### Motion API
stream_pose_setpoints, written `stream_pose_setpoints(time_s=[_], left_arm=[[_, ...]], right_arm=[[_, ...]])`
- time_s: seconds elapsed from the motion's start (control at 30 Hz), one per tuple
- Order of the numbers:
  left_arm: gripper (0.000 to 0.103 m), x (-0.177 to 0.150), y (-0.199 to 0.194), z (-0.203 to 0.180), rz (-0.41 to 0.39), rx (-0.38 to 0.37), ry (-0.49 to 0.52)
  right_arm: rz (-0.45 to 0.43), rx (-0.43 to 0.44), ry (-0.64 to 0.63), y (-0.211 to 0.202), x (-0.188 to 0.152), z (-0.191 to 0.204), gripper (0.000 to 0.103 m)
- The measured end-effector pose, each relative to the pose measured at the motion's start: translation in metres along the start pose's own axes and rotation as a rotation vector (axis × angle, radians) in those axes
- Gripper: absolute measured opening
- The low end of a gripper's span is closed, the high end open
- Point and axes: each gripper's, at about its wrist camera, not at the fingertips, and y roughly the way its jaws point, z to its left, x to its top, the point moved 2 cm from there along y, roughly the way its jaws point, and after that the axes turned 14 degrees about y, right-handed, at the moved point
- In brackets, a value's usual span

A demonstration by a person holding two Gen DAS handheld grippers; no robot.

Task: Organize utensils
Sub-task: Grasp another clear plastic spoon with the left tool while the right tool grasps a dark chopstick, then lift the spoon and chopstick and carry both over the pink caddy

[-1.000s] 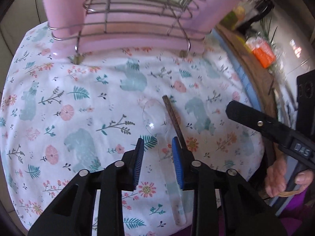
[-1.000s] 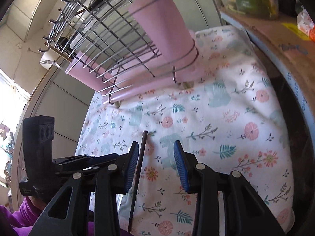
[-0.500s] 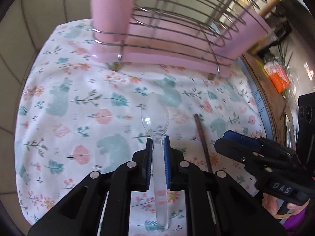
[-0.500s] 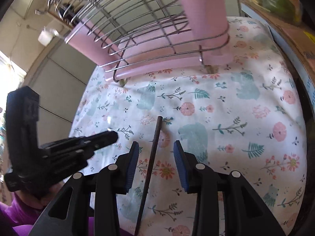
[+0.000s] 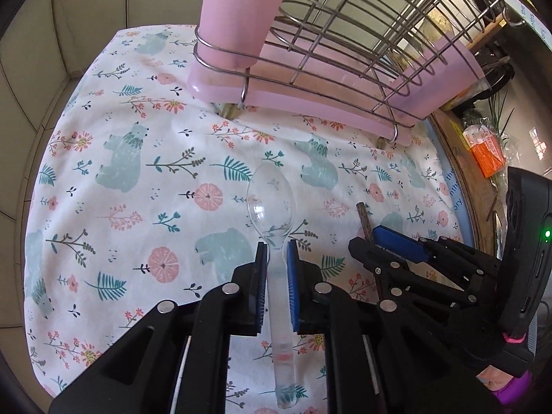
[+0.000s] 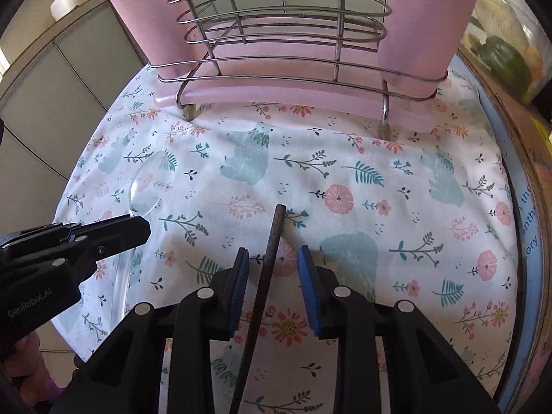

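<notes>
Left tool (image 5: 276, 262) grips the clear spoon (image 5: 272, 203) by its handle; right tool (image 6: 272, 269) stands open astride the dark chopstick (image 6: 269, 252).

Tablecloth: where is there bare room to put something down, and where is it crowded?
The tablecloth is bare left of the clear spoon, out to its edge, and in the strip between the spoon's bowl and the pink rack. Right of the dark chopstick is also bare. Crowded: near the spoon and chopstick, with both grippers.
</notes>
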Motion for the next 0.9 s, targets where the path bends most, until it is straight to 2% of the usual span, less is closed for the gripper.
stream_pose_setpoints(time_s=[0.3, 0.4, 0.53, 0.7, 0.83, 0.9], left_arm=[[0.011, -0.001, 0.008, 0.000, 0.008, -0.003, -0.006], [0.011, -0.001, 0.010, -0.001, 0.009, -0.002, -0.005], [0.011, -0.001, 0.009, -0.002, 0.002, 0.002, 0.000], [0.011, 0.001, -0.003, 0.000, -0.041, 0.002, 0.004], [0.011, 0.006, -0.021, 0.001, -0.115, -0.005, 0.010], [0.011, 0.009, -0.031, 0.001, -0.159, -0.005, 0.013]], right_arm=[[-0.015, -0.017, -0.009, 0.006, 0.002, 0.004, 0.023], [-0.018, -0.011, -0.001, 0.005, 0.002, 0.000, 0.011], [-0.013, 0.018, 0.024, 0.002, 0.002, -0.004, 0.006], [-0.007, 0.132, 0.101, -0.010, 0.004, -0.019, 0.006], [-0.081, 0.246, 0.169, -0.034, 0.010, -0.035, 0.006], [-0.130, 0.267, 0.191, -0.048, 0.013, -0.043, 0.006]])
